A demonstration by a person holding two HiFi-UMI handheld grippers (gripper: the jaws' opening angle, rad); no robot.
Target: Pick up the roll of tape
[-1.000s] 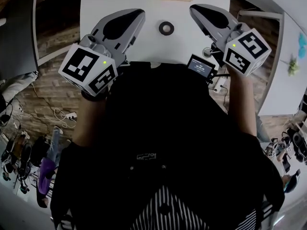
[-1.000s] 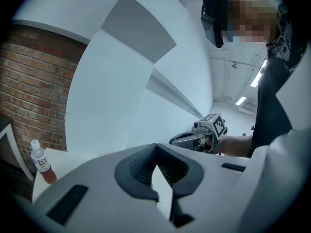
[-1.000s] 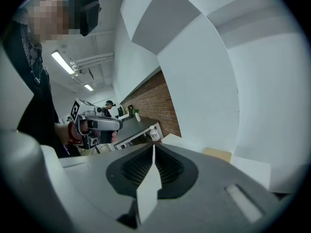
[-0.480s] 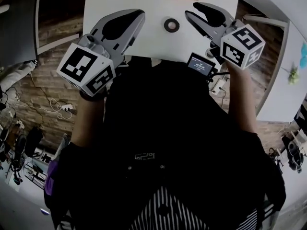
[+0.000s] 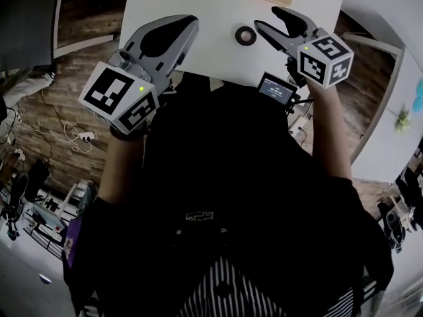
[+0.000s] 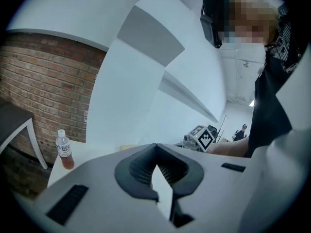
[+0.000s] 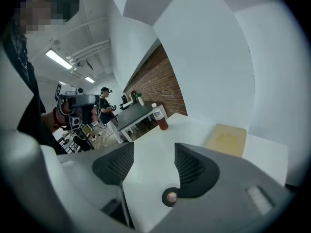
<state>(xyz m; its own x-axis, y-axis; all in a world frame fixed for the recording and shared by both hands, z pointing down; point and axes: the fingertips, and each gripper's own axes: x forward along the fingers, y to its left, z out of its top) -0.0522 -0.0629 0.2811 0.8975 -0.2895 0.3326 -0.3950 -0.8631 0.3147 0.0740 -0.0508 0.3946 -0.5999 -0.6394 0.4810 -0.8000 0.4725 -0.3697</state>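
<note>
Reaching for the roll of tape [image 5: 246, 35], flat on the white table [image 5: 198, 5] just beside the right gripper [image 5: 268, 20]; its empty jaws are opening; next they must straddle the roll and close; left gripper [image 5: 180, 26] pinched together, empty

White table [image 5: 198, 18] in foreground. Red brick wall [image 7: 160, 89] at back, plain white walls [image 7: 214, 57] elsewhere. Dark table [image 7: 138, 114] w/ white legs nr the brick. Ceiling strip lights [image 7: 60, 59] on. Brick-look floor [image 5: 79, 84], cables [image 5: 69, 134] lying on it.
</note>
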